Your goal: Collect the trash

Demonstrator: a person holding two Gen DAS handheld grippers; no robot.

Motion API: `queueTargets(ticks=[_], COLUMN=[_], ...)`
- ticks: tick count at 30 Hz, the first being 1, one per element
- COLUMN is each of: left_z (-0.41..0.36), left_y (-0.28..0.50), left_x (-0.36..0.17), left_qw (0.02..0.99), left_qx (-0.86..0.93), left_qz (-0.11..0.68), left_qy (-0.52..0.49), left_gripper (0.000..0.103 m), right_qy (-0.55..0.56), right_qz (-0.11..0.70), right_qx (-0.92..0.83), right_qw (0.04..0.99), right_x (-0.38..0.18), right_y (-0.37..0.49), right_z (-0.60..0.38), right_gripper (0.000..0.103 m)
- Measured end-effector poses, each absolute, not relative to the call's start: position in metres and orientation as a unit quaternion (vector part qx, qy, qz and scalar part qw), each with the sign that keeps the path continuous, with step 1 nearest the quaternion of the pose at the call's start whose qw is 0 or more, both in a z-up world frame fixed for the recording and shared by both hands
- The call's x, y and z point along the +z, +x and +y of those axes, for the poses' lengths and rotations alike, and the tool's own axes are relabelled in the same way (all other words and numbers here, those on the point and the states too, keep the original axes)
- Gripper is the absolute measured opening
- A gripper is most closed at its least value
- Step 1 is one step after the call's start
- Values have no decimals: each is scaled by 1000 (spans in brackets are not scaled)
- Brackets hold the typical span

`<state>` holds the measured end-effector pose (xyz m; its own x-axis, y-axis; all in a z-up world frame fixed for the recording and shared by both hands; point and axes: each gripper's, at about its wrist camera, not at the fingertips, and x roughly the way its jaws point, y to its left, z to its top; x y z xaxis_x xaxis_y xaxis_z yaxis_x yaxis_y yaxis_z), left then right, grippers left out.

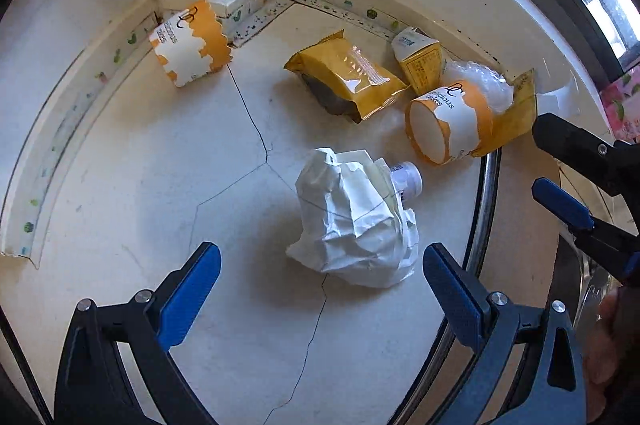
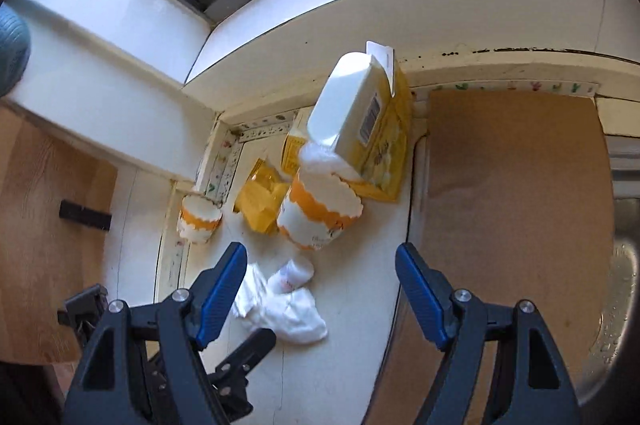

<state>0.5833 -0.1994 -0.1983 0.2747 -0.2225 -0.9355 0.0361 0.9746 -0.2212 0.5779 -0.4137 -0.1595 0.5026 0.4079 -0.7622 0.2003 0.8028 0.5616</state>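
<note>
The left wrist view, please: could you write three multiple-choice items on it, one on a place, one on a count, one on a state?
1. Where is the crumpled white paper?
A. just ahead of the left gripper
B. inside a cake cup
C. on the windowsill

2. How many orange-and-white cake cups show?
A. one
B. two
C. four

3. How does the near cake cup stand?
A. upright
B. on its side
C. crushed flat

Key: 1 A, it lies just beyond the blue fingers; 2 B, the far cake cup in the corner and the near one; 3 B, its open end faces sideways.
</note>
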Motion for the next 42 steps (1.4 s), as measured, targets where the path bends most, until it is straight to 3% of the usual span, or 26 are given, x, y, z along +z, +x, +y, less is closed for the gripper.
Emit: queueTargets(ticks=[4, 8, 11, 15, 16, 20, 30, 42], left_z=[-202, -205, -209, -208, -207, -202, -165, -112], left_y=[594, 598, 598, 591, 589, 573, 513, 380], left_x=[-210, -217, -219, -219, -217, -207, -170, -126], left_qw=[787, 784, 786, 790, 792, 803, 821, 826], left_qx=[-77, -85, -111, -119, -120, -119, -129, -151], left_qz=[604, 606, 599, 591, 588, 576, 550, 540], left_qy=[-105, -106, -109, -113, -110, -94, -82, -52], left_gripper=[100, 82, 60, 52, 52, 49, 47, 47], right_qy=[295, 273, 243, 227, 228, 192, 210, 202], right_qz=[499, 498, 498, 507, 506, 512, 493, 468], right_qx=[58, 70, 75, 105, 114, 133, 172, 197], right_qw=[813, 820, 829, 825, 824, 827, 827, 837], right_x=[-168, -172, -176, -185, -185, -183, -169, -109], right_y=[594, 606, 611, 617, 616, 609, 547, 406], right_z=[-410, -400, -390, -378, -375, -359, -351, -320], right_gripper=[77, 77, 75, 45, 42, 2, 1, 1])
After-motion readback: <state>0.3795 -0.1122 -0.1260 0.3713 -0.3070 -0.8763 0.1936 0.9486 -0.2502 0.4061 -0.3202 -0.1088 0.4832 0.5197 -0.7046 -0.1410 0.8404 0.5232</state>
